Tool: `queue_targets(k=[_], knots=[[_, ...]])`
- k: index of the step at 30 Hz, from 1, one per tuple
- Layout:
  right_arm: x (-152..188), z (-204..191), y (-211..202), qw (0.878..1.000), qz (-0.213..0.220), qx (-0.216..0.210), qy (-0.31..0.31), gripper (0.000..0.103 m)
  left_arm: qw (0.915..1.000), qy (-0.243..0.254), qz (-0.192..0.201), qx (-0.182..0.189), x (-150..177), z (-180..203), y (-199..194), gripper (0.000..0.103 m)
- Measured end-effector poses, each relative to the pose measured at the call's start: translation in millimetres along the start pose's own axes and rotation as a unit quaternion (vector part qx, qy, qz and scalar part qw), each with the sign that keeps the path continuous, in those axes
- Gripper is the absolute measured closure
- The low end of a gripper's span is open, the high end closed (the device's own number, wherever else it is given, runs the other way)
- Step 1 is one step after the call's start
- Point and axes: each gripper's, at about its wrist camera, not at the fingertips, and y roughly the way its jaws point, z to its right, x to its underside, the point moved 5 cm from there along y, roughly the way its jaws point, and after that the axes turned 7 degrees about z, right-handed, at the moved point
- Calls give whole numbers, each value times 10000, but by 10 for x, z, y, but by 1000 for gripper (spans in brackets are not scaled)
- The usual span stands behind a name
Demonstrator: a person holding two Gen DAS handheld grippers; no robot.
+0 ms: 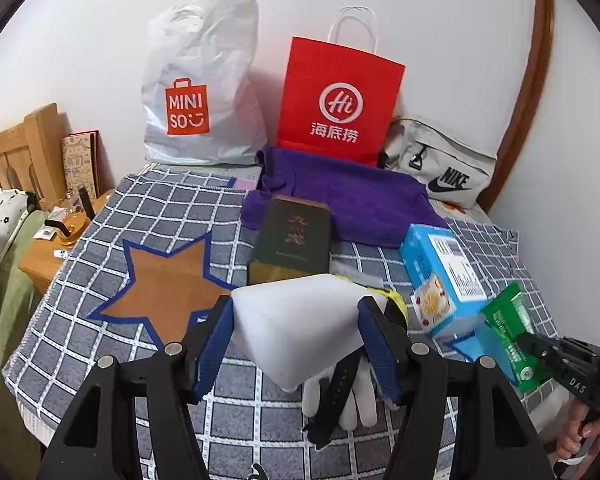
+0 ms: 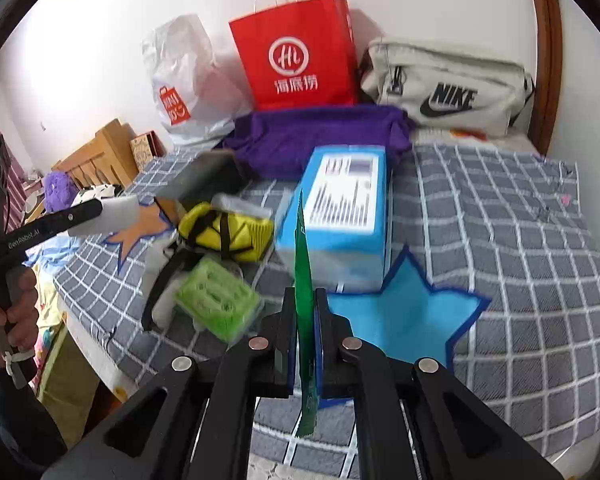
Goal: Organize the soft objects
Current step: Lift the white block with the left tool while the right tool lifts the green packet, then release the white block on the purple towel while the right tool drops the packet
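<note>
With sorting seemingly just underway, the left gripper (image 1: 296,336) is clamping its fingers on a white sponge block (image 1: 296,316) at six o'clock, the right gripper (image 2: 304,336) is pinching a green packet (image 2: 304,264), while a purple towel (image 1: 340,196), gloves and other items are lying unsorted on the checked bed cover (image 1: 80,280).

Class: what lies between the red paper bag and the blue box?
The purple towel lies between the red paper bag and blue box, clearest in the right wrist view.
</note>
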Motion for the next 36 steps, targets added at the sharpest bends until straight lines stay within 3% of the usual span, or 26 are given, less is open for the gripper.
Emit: queue_targets(k=[7,22,36], knots=[[-408,16,67,9999,153,19,-49,96,9998,38,-4,-170,-266,7,109,42],[-1375,153,605,9992,335,28,-219,96,9994,60,-35,-332,-938,69,622,42],[-1817,406,1399,9997,106,-13,-222,96,9983,21,-216,-539,-1284,65,1278,42]])
